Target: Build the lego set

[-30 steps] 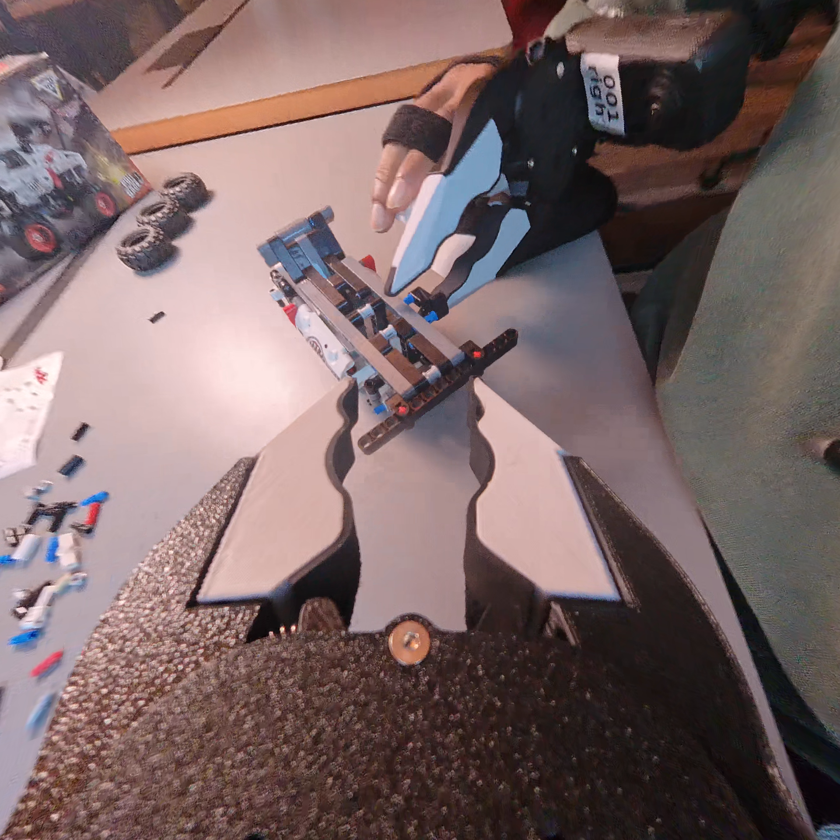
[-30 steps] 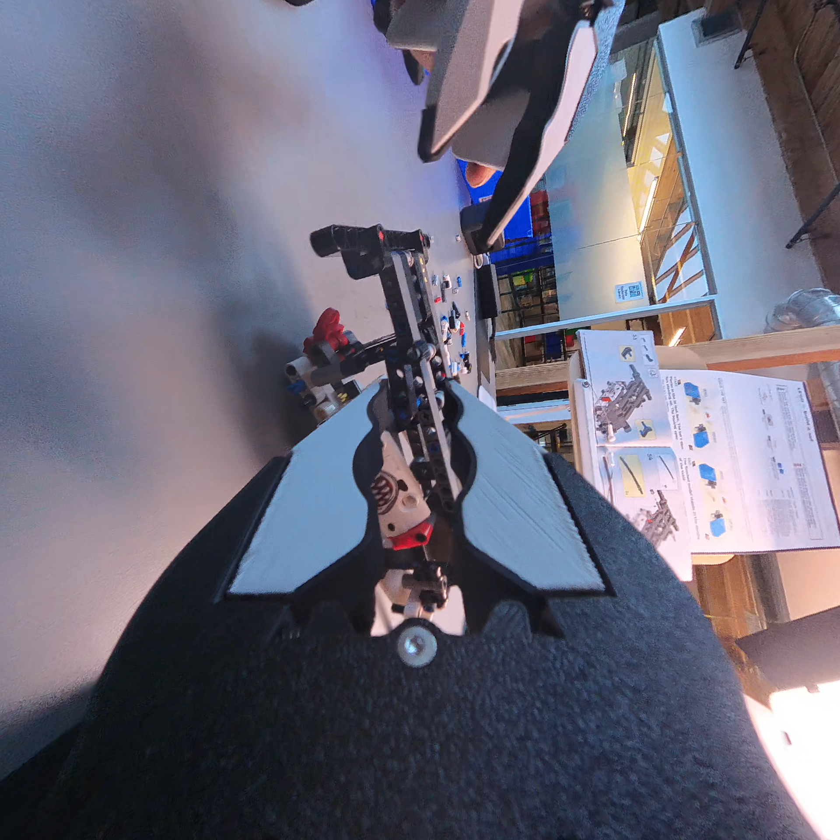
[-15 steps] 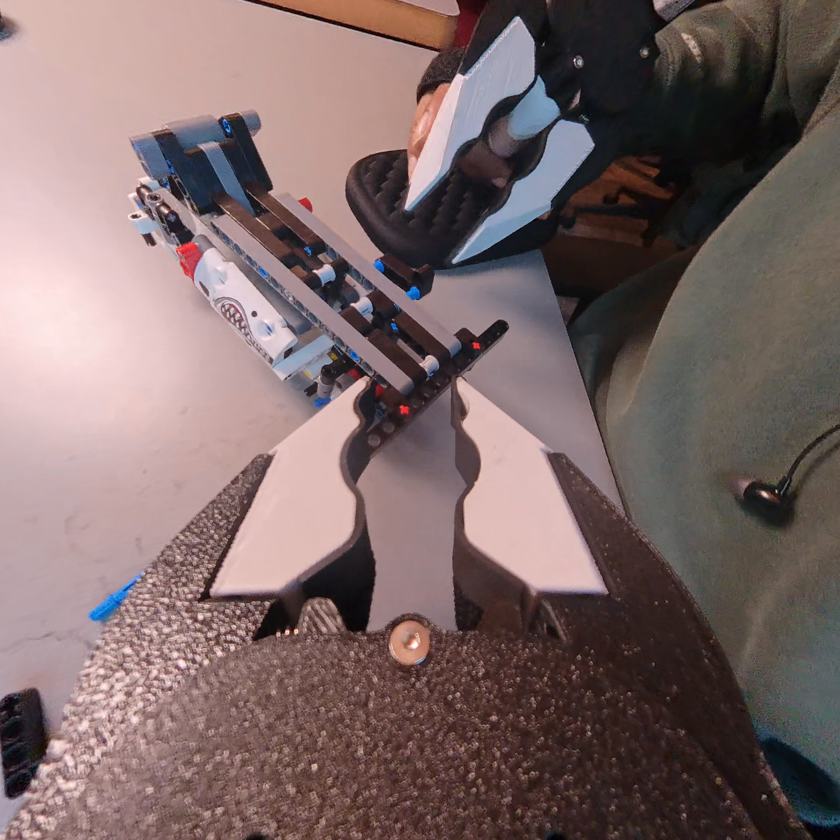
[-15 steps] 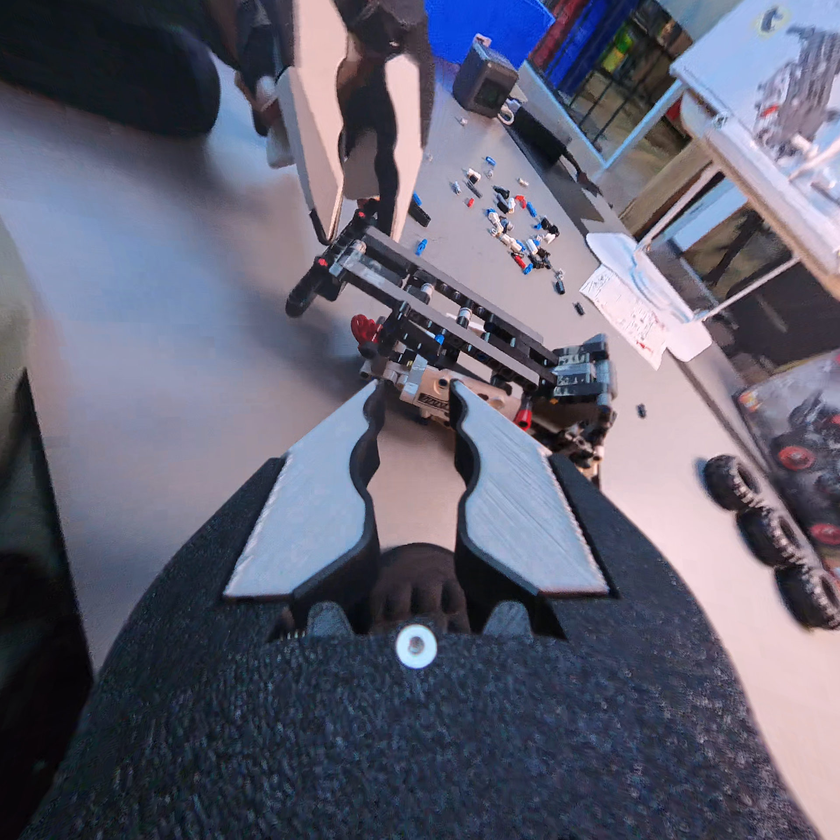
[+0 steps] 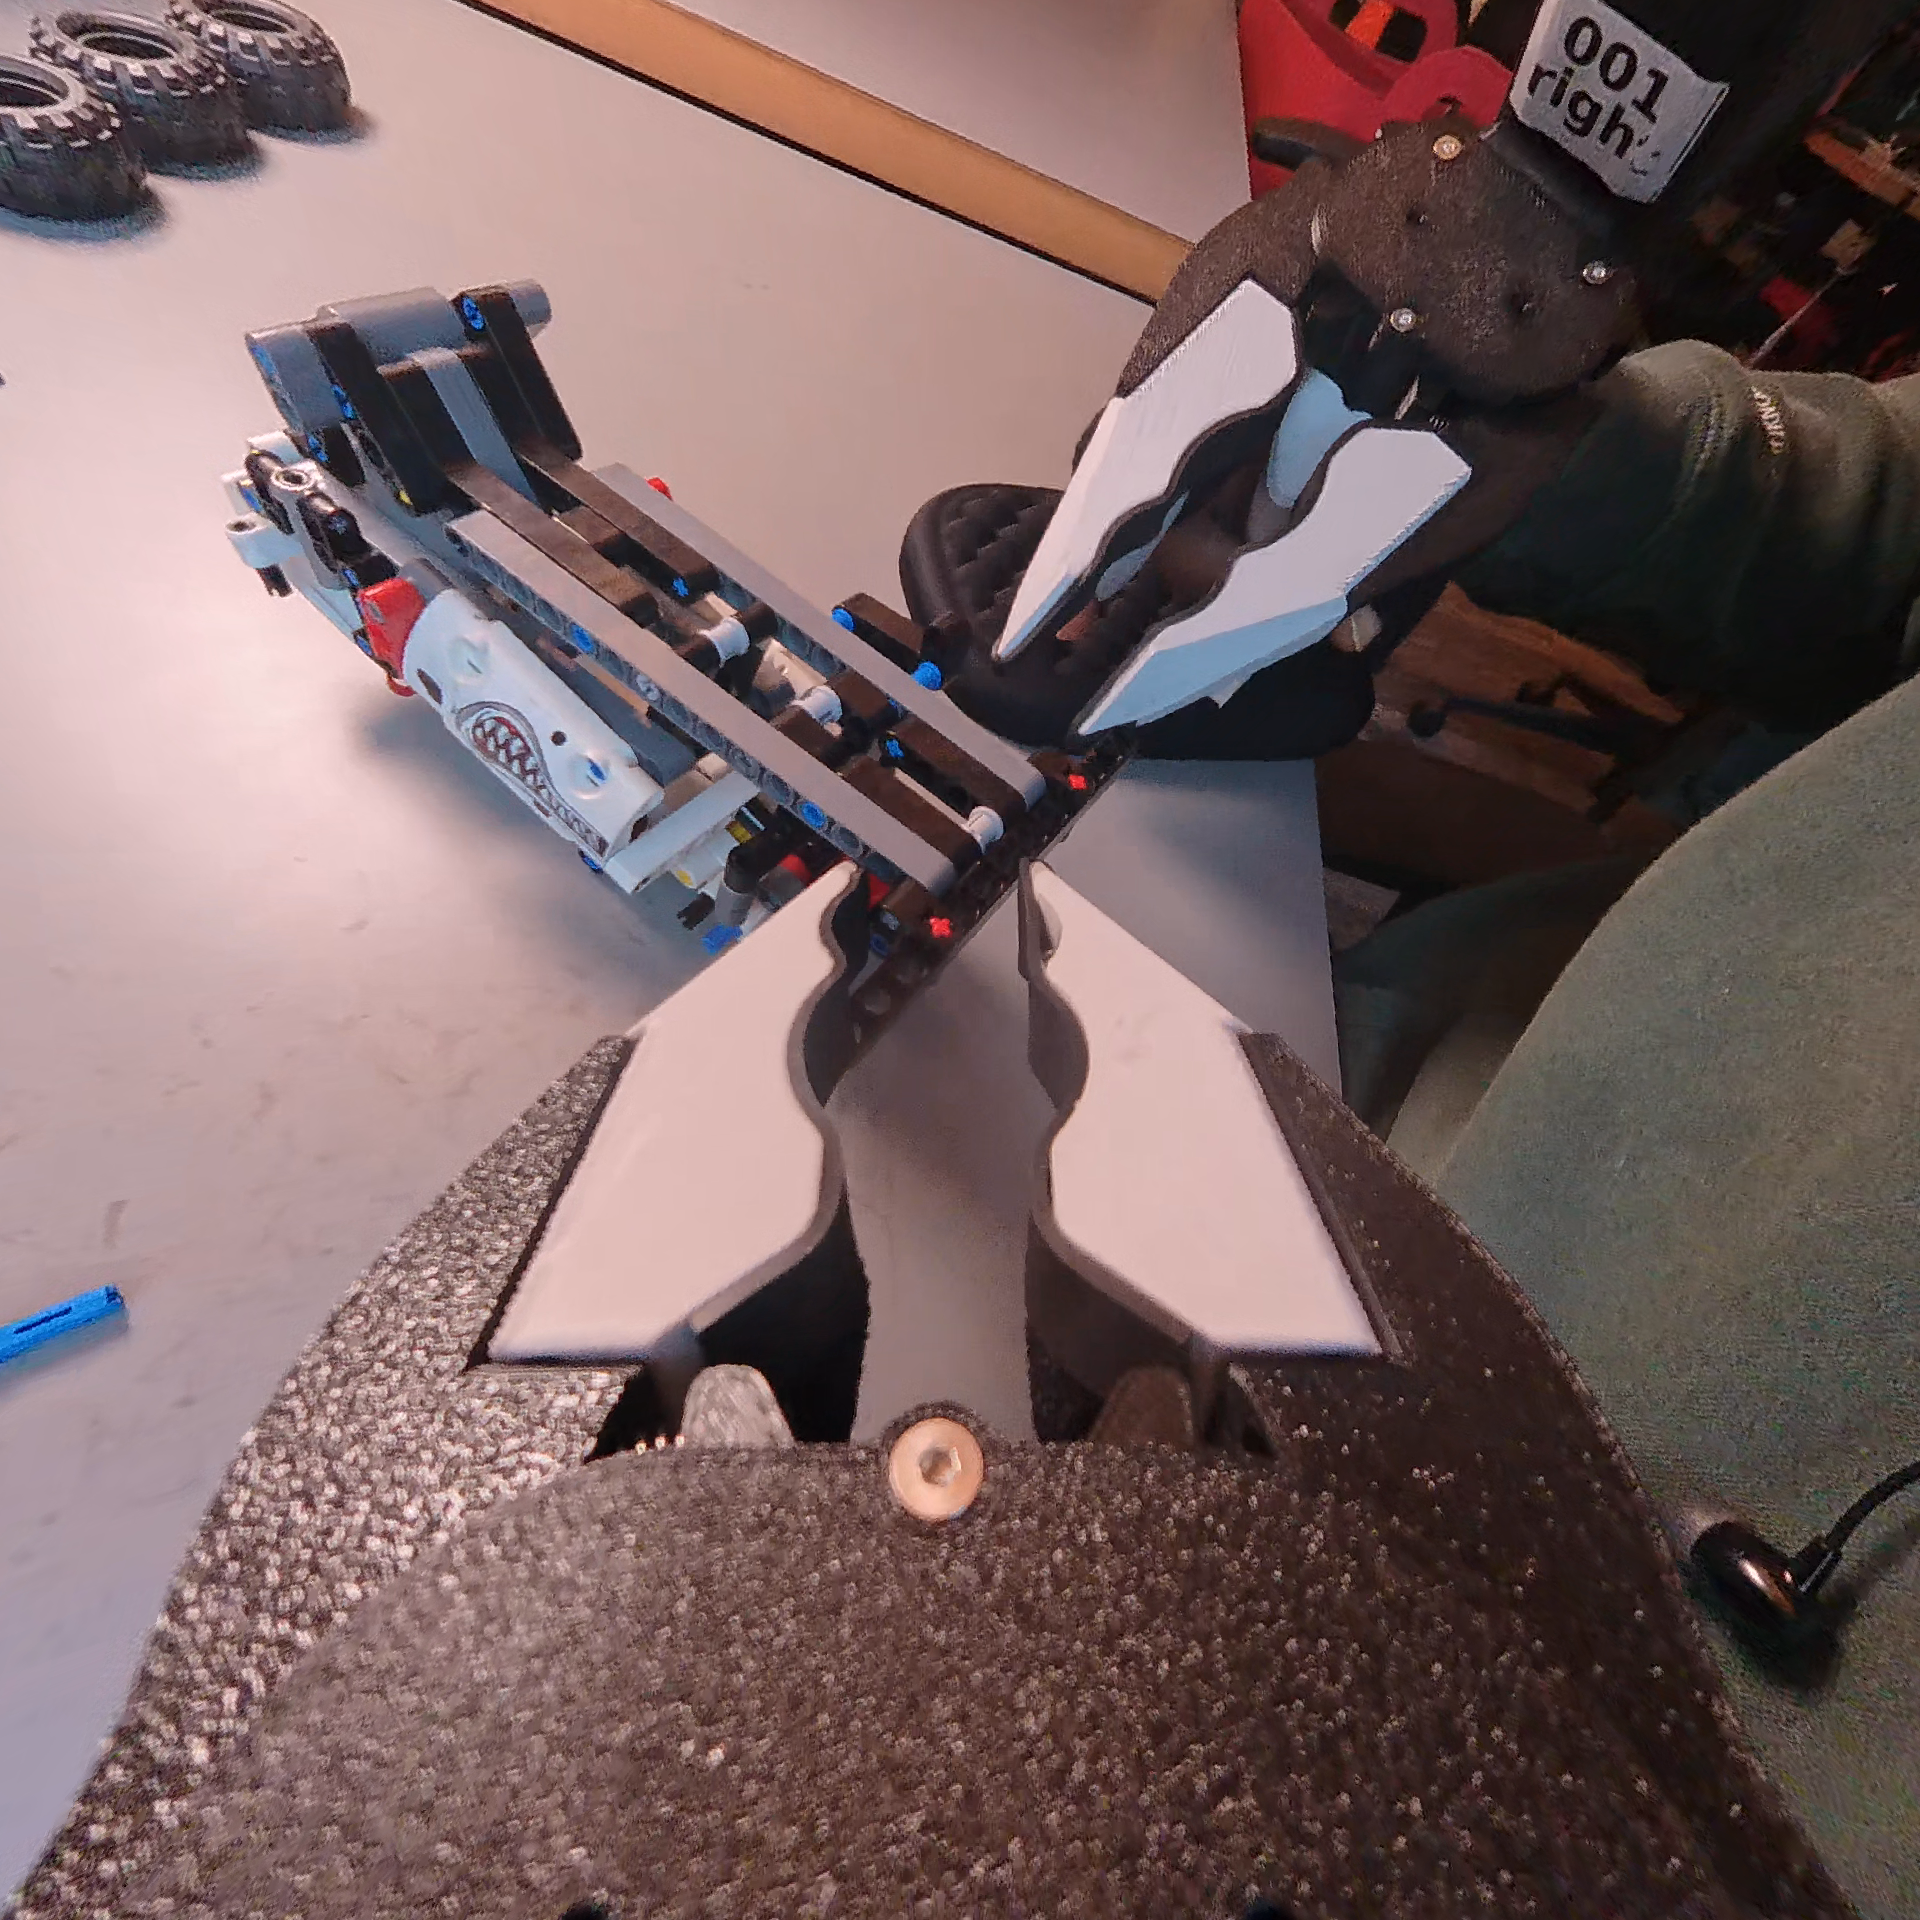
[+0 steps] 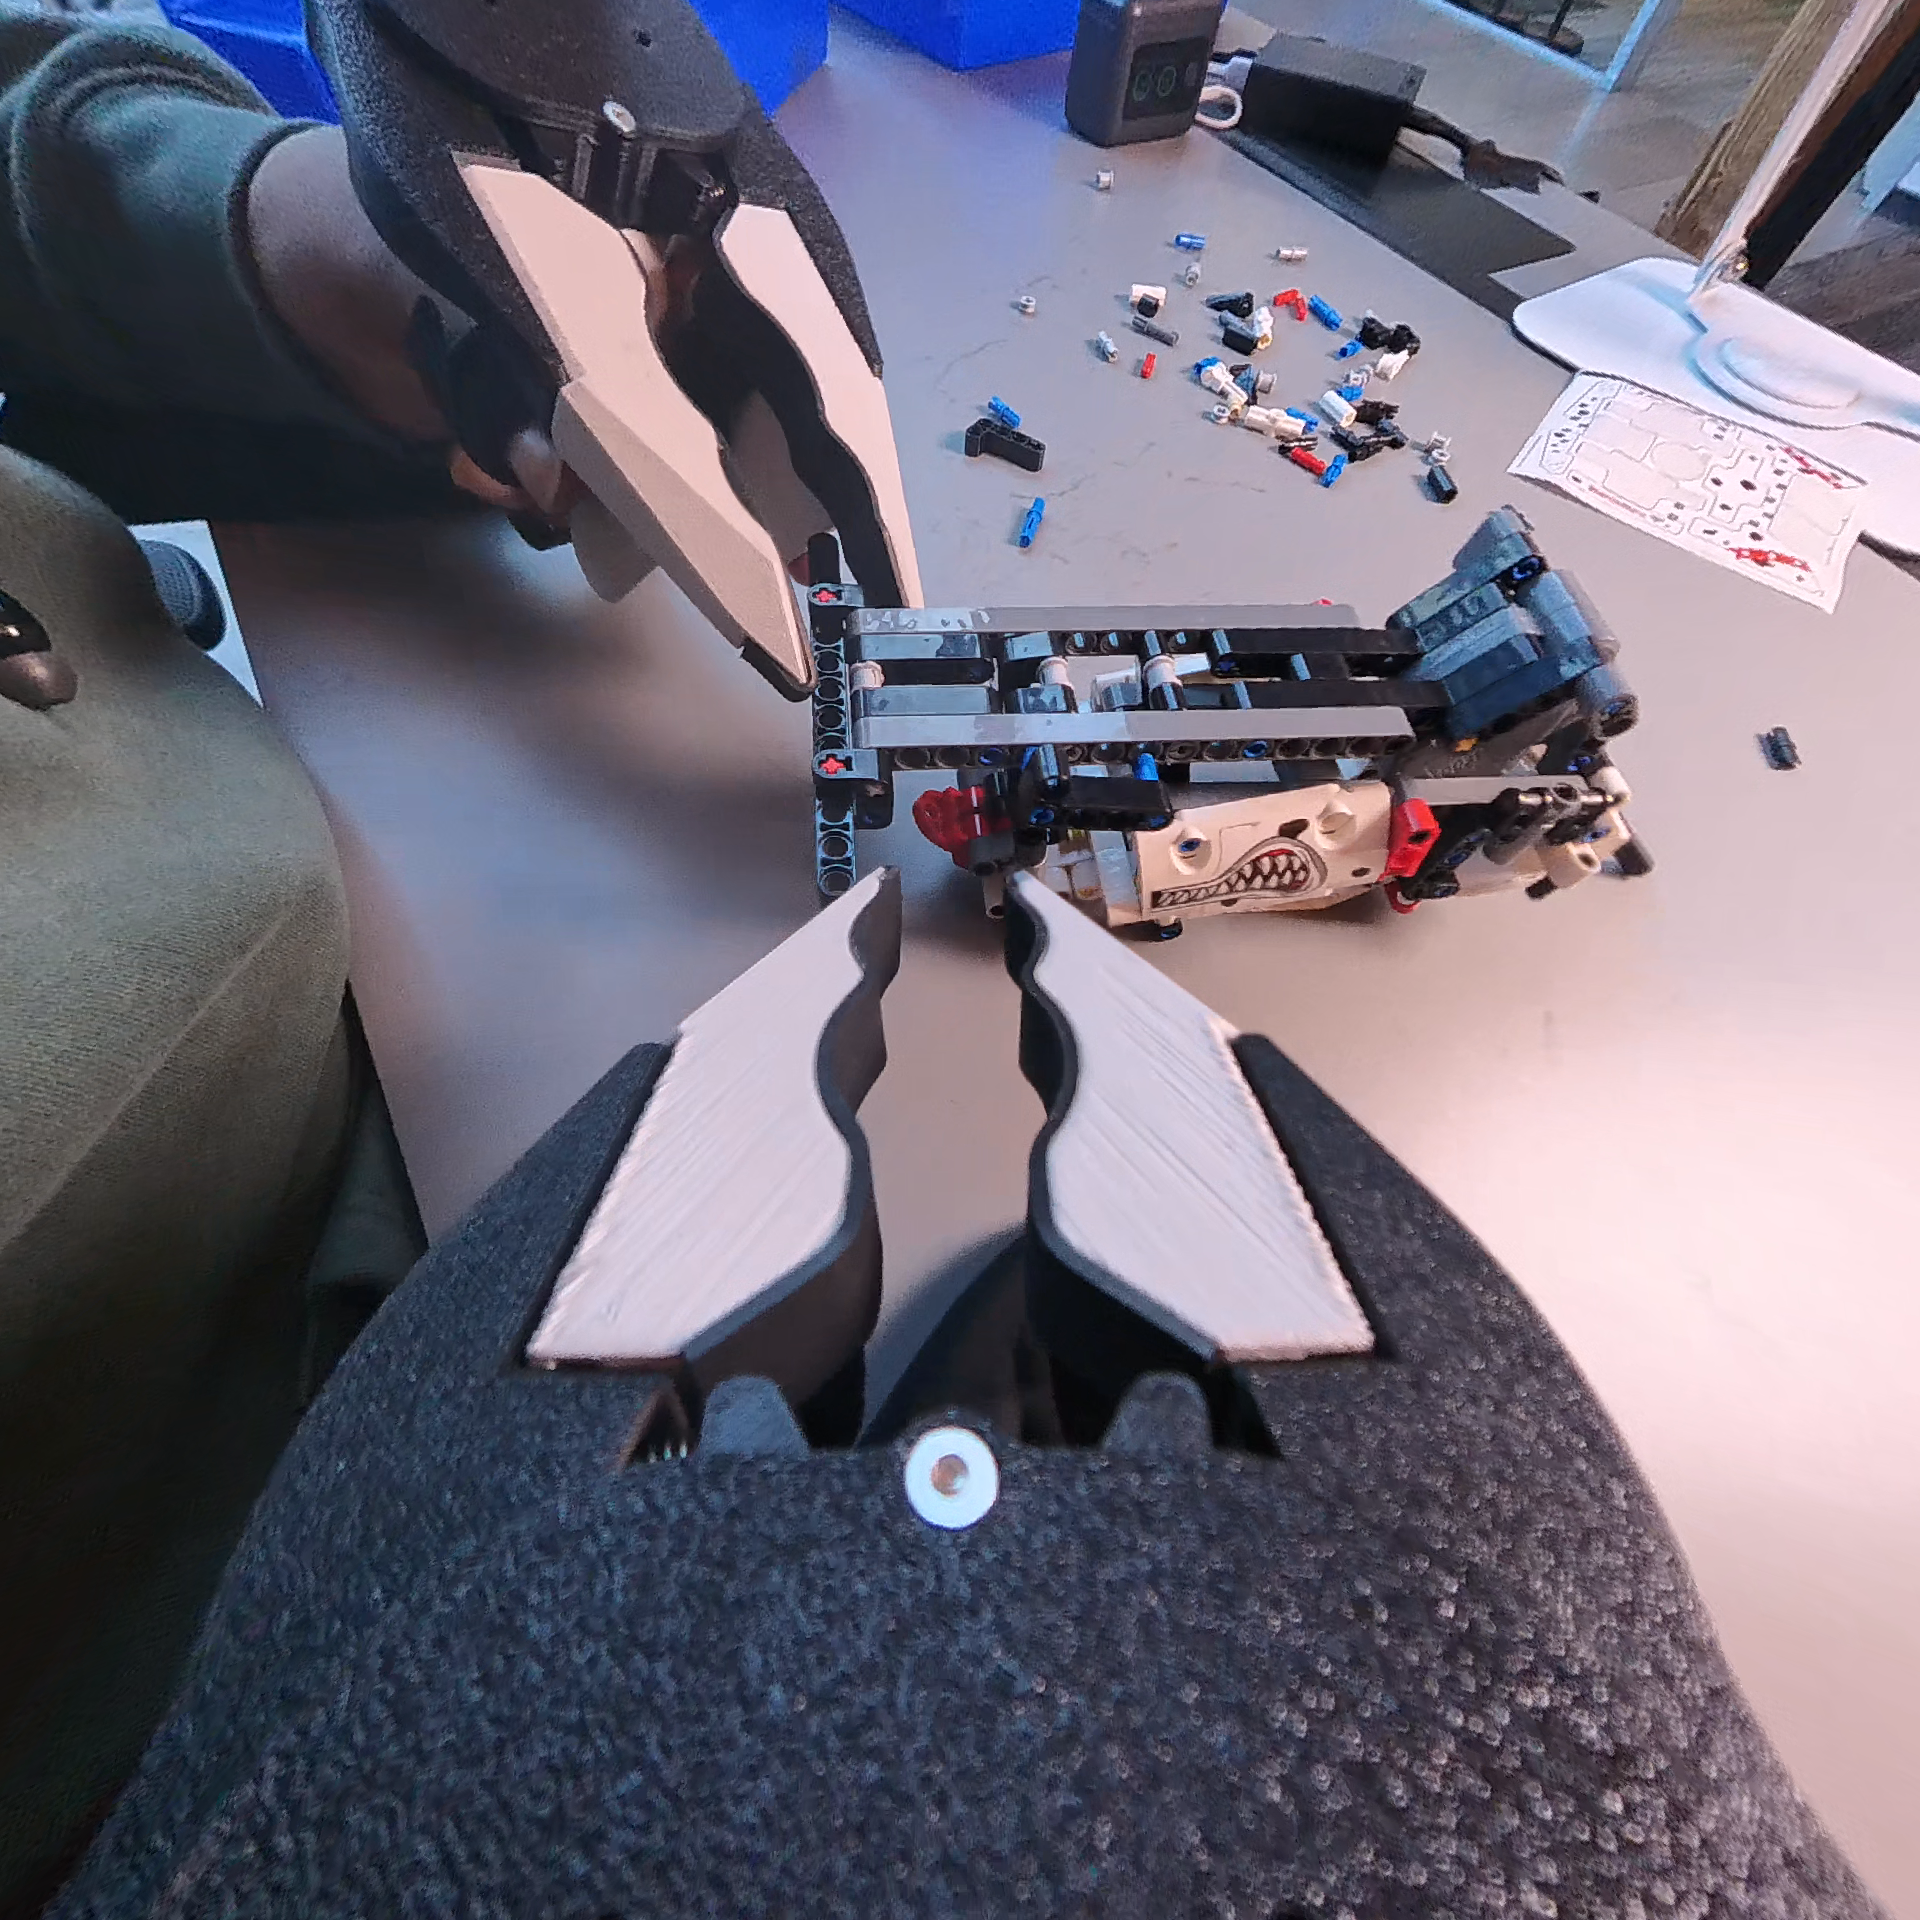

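The lego chassis (image 5: pixel 665 665), grey and black beams with a white shark-mouth block, lies on its side on the grey table (image 5: pixel 260 987); it also shows in the right wrist view (image 6: pixel 1195 727). My left gripper (image 5: pixel 932 878) is shut on the chassis's black cross beam (image 5: pixel 956 914) at the near end; the right wrist view shows it (image 6: pixel 847 629) on that beam's top end (image 6: pixel 828 665). My right gripper (image 6: pixel 951 883) is open and empty, its tips just short of the chassis. In the left wrist view it (image 5: pixel 1044 691) hovers above the chassis's far side.
Several black tyres (image 5: pixel 156 83) lie at the far left. Loose small pieces (image 6: pixel 1288 374), a black angled beam (image 6: pixel 1003 442), a blue pin (image 6: pixel 1029 520) and a sticker sheet (image 6: pixel 1704 488) lie beyond the chassis. The table edge (image 5: pixel 1320 935) and a person's green sleeve (image 5: pixel 1714 1039) are close. Spacing between my two grippers at the tips: around 6 cm. The blue pin (image 6: pixel 1029 520) is about 15 cm from my left fingertips and 20 cm from my right.
My right gripper has let go of the chassis, opened and drawn back. The chassis now lies on its side on the table. My left gripper has stayed on the cross beam.
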`<state>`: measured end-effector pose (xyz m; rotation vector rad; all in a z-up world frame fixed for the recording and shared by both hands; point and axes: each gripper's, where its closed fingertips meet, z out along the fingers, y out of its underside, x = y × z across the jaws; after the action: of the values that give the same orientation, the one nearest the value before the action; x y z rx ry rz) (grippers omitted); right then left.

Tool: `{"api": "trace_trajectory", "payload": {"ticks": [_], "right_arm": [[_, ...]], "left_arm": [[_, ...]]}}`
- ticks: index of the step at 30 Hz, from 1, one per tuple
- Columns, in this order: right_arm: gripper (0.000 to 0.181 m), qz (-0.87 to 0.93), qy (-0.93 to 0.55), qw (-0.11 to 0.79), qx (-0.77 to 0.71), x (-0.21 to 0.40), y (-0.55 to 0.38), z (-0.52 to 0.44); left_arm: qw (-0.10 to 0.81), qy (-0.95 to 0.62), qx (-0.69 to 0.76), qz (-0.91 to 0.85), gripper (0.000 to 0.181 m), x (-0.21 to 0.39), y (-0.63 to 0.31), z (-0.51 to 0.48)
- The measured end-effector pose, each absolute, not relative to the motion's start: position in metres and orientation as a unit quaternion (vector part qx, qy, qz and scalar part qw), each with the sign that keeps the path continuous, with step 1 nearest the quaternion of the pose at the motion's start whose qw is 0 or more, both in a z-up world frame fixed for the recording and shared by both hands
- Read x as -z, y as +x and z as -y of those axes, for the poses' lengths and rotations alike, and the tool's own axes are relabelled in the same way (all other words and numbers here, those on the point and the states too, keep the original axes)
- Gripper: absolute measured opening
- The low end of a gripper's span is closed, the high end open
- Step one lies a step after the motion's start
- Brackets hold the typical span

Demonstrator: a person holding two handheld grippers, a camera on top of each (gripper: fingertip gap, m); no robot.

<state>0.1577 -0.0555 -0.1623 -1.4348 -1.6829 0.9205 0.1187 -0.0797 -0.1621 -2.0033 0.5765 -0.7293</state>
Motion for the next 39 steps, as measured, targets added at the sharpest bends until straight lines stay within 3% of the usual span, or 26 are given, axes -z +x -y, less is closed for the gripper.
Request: {"api": "trace_trajectory", "payload": {"ticks": [6, 15, 18, 22, 25, 29, 33, 36, 39], "right_arm": [[0.021, 0.662, -0.577, 0.356, -0.319, 0.173, 0.165, 0.033], [0.024, 0.681, -0.54, 0.384, -0.313, 0.167, 0.128, 0.038], [0.037, 0.667, -0.516, 0.448, -0.295, 0.155, 0.11, 0.032], [0.05, 0.701, -0.423, 0.532, -0.214, 0.148, 0.096, 0.026], [0.043, 0.73, -0.322, 0.58, -0.161, 0.139, 0.091, 0.032], [0.054, 0.76, -0.287, 0.565, -0.147, 0.153, 0.078, 0.031], [0.042, 0.757, -0.243, 0.587, -0.156, 0.148, 0.067, 0.032], [0.038, 0.762, -0.227, 0.586, -0.152, 0.151, 0.065, 0.036], [0.034, 0.762, -0.227, 0.589, -0.143, 0.156, 0.061, 0.041]], "left_arm": [[0.451, -0.796, 0.333, -0.226, 0.026, 0.157, 0.118, 0.078], [0.412, -0.655, 0.633, -0.015, 0.021, 0.102, 0.074, 0.069], [0.396, -0.609, 0.686, 0.033, 0.019, 0.097, 0.061, 0.067], [0.391, -0.593, 0.703, 0.043, 0.019, 0.094, 0.053, 0.066], [0.386, -0.594, 0.705, 0.034, 0.019, 0.095, 0.05, 0.068], [0.372, -0.583, 0.722, 0.023, 0.018, 0.094, 0.051, 0.071], [0.369, -0.589, 0.719, 0.004, 0.019, 0.095, 0.048, 0.075], [0.394, -0.642, 0.657, -0.043, 0.021, 0.101, 0.042, 0.078], [0.46, -0.721, 0.507, -0.109, 0.037, 0.108, 0.024, 0.077]]}}
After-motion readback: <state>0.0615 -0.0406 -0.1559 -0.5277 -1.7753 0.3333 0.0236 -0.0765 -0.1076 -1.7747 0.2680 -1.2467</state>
